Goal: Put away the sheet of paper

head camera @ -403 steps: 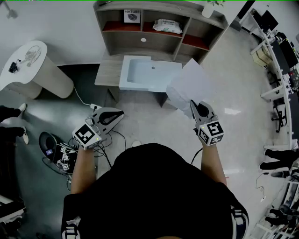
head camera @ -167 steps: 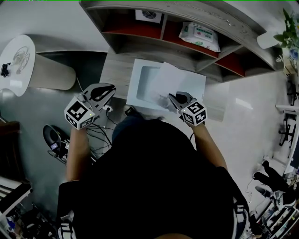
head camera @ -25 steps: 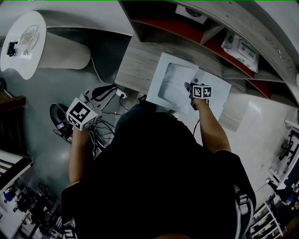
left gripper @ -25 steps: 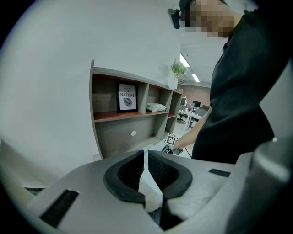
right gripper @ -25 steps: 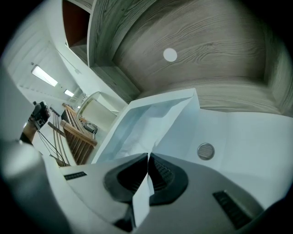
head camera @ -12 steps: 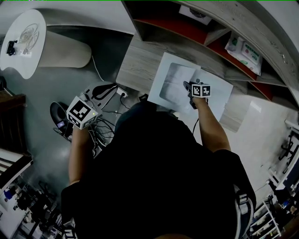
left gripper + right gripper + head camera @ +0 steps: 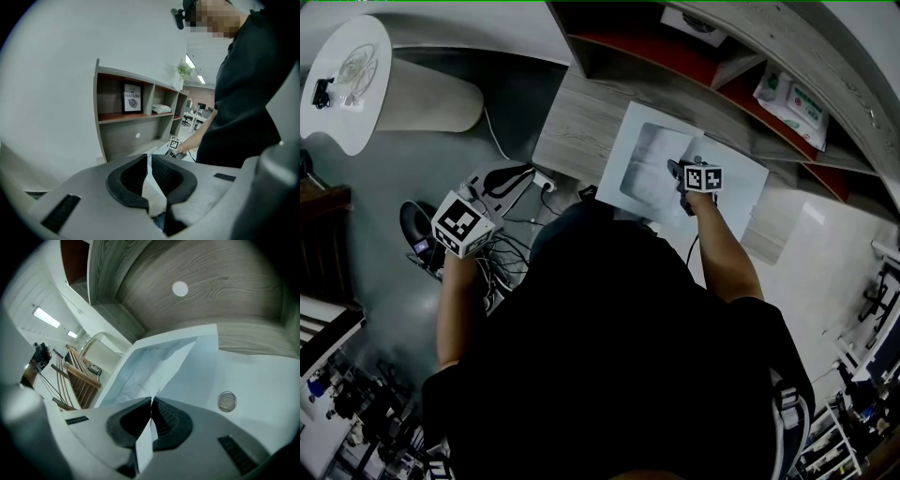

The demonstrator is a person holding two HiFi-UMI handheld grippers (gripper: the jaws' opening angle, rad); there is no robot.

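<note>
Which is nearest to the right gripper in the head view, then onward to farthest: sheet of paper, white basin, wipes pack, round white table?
1. sheet of paper, clamped in the right gripper.
2. white basin, directly beneath it.
3. wipes pack, on the shelf, upper right.
4. round white table, far left.

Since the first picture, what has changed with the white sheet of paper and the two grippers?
The right gripper carried the thin white sheet of paper from mid-air down into the white rectangular sink basin and still clamps it. The left gripper stayed shut and empty at the person's side.
</note>
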